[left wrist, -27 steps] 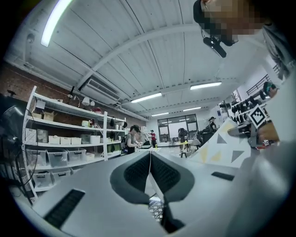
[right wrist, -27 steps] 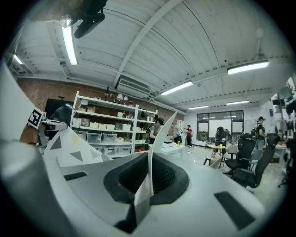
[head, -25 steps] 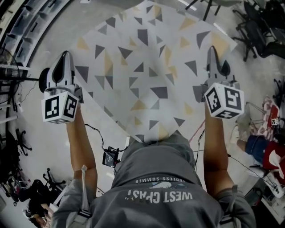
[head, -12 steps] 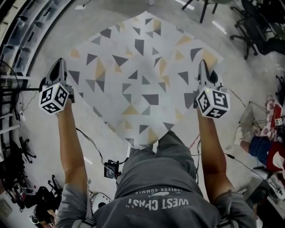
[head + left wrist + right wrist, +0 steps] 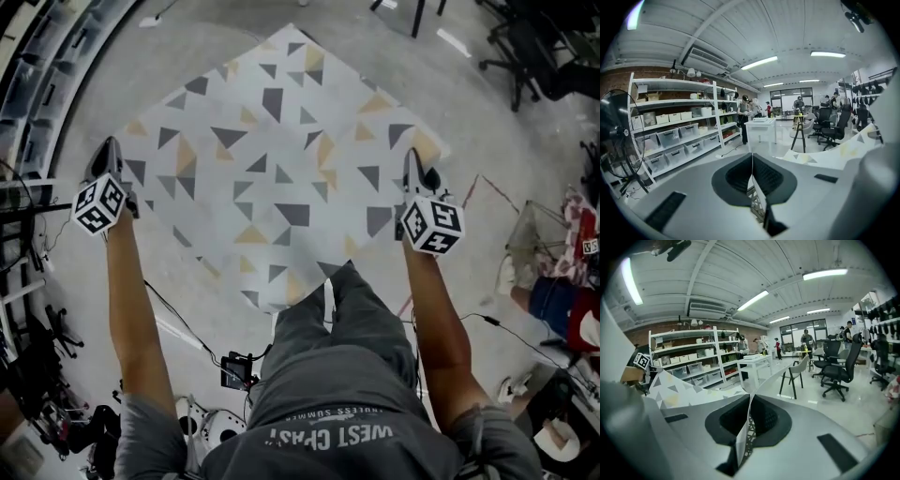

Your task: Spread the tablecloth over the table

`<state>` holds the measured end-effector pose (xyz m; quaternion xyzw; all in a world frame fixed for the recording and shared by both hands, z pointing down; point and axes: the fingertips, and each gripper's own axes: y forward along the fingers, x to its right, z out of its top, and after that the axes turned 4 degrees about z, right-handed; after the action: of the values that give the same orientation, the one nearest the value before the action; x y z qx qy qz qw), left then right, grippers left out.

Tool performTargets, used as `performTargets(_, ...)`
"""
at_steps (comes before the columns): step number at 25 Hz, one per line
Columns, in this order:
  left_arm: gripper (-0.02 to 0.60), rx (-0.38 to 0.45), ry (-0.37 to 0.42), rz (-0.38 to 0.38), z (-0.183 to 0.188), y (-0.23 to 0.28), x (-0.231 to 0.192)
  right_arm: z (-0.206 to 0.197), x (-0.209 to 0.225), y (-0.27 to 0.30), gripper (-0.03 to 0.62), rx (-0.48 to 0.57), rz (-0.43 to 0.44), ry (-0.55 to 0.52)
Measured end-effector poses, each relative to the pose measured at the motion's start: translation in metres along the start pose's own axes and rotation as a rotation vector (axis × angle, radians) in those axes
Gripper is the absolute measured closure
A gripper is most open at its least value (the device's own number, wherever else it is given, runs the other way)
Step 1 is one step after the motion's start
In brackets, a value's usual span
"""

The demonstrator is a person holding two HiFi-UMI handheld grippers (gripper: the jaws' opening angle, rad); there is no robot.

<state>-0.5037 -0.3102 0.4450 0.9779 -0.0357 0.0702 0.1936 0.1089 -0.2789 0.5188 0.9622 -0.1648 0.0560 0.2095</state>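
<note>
The left gripper (image 5: 106, 155) has its jaws pressed together on one corner of the tablecloth (image 5: 272, 159). The right gripper (image 5: 412, 167) pinches another corner, a thin fold of cloth caught between its jaws. The triangle-patterned cloth is stretched out between them in front of the person, above the grey floor (image 5: 506, 150). What lies beneath it is hidden. Office chairs (image 5: 530, 56) stand far right.
</note>
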Motion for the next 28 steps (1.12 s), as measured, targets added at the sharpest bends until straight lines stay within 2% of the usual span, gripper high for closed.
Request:
performTargets(4,0.583,-0.034,-0.009,0.041,-0.013,0.040,0.000,-0.035,0.047,0.012,0.571,-0.049,-0.047,0.051)
performTargets(10,0.583,-0.090,0.087,0.067,-0.034,0.072,-0.012,-0.092,0.089,0.011,0.565,-0.128,-0.116,0.129)
performTargets(14,0.583,-0.120,0.103,0.106,-0.055,0.082,-0.022,-0.132,0.109,0.014,0.562,-0.191,-0.156,0.162)
performTargets(19,0.583,-0.172,0.110,0.172,-0.101,0.093,-0.042,-0.165,0.123,0.027,0.563,-0.263,-0.180,0.151)
performTargets(28,0.583,-0.258,0.242,0.290,-0.152,0.099,-0.065,-0.216,0.146,0.044,0.549,-0.410,-0.230,0.115)
